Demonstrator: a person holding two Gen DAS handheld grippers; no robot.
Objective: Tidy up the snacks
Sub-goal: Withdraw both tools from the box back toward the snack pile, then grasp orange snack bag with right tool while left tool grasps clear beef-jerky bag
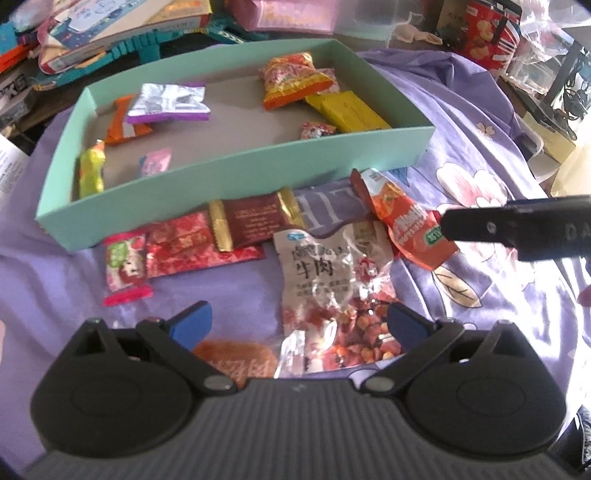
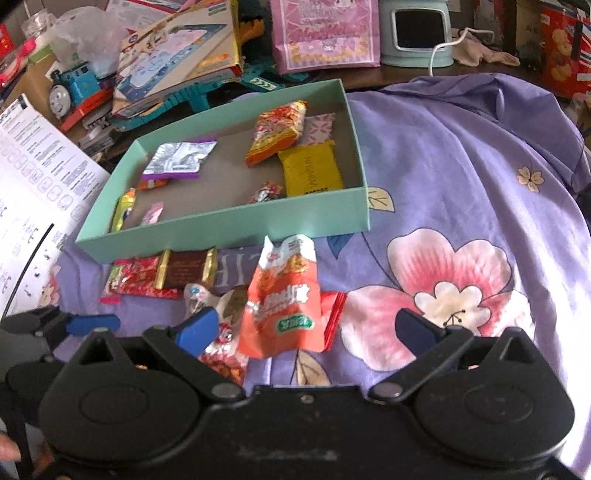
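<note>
A teal box (image 1: pixel 258 173) (image 2: pixel 236 225) on the purple floral cloth holds several snack packets. Loose snacks lie in front of it: a white beef packet (image 1: pixel 328 280), a brown-and-gold bar (image 1: pixel 255 221) (image 2: pixel 184 269), a red packet (image 1: pixel 192 243), a pink candy (image 1: pixel 123 266) and an orange-red packet (image 1: pixel 410 221) (image 2: pixel 284 306). My left gripper (image 1: pixel 299 325) is open, its jaws on either side of the beef packet's lower end. My right gripper (image 2: pixel 306 328) is open, with the orange-red packet between its fingers. The right gripper also shows in the left wrist view (image 1: pixel 517 229), touching that packet.
Toys, books and boxes crowd the back: a blue toy train (image 2: pixel 74 88), a pink bag (image 2: pixel 325 33), a red cookie tin (image 1: pixel 484 33). A printed sheet (image 2: pixel 37 177) lies at the left. A round orange snack (image 1: pixel 236 358) sits under my left gripper.
</note>
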